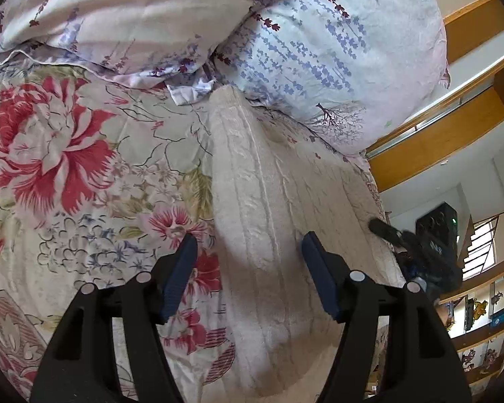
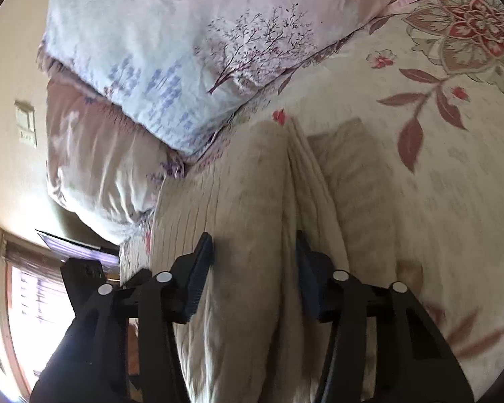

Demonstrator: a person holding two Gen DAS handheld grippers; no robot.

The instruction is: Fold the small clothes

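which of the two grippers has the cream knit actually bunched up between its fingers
The right gripper: a raised fold of the cream knit garment fills its gap. The left gripper stands open over flat knit.

My left gripper [image 1: 249,247] hangs over the bed with its jaws apart, nothing pressed between the blue pads [image 1: 180,270]. Under the gap lies a cream ribbed knit [image 1: 268,201], stretched in a long strip away from me across the flowered sheet [image 1: 67,168]. Its far end reaches a lavender-print pillow [image 1: 336,50], beside a second pillow [image 1: 117,16]. At the right edge of the knit my right gripper [image 1: 386,231] shows, dark and blurred. Wooden shelves [image 1: 480,329] stand beyond the bed
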